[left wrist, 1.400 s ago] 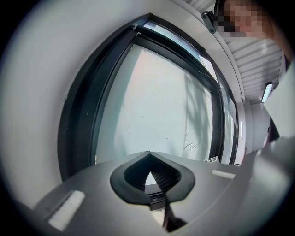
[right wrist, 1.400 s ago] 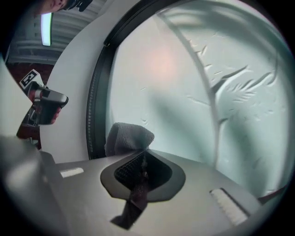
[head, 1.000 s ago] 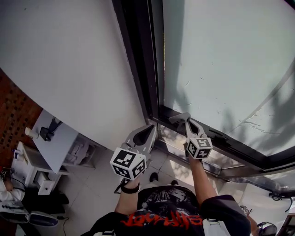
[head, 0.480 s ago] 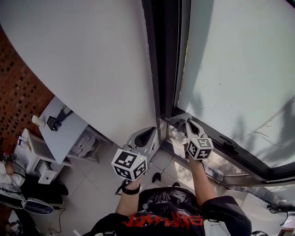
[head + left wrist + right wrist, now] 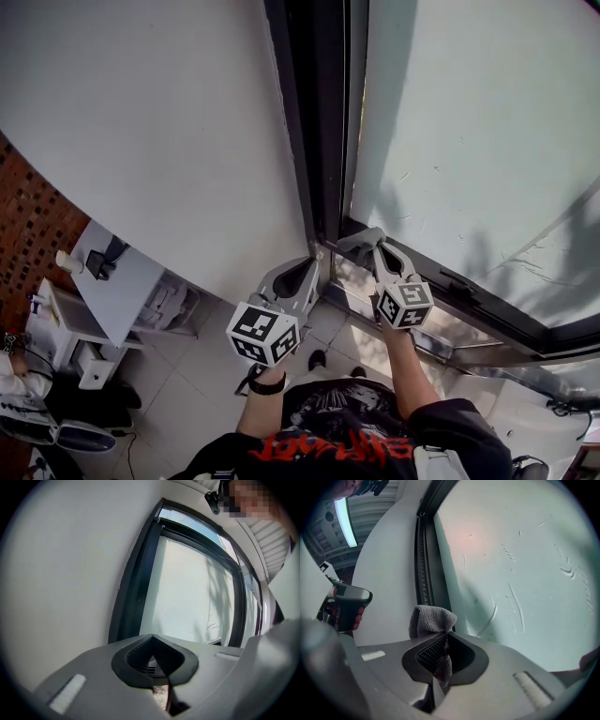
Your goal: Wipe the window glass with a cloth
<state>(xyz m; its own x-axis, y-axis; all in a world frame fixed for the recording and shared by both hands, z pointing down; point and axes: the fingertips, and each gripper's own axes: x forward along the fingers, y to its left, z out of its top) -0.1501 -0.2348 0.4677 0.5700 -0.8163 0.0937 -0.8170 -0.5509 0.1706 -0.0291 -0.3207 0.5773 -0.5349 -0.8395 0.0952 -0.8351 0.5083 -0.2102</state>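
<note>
Over the last second our right gripper hardly moves. The cloth remains at the lower left corner of the window glass, just beside the dark frame, so we judge that the wiping has barely advanced. Its jaws are clenched on the cloth's lower part. Our left gripper hangs beside it, jaws pressed together, holding nothing.
</note>
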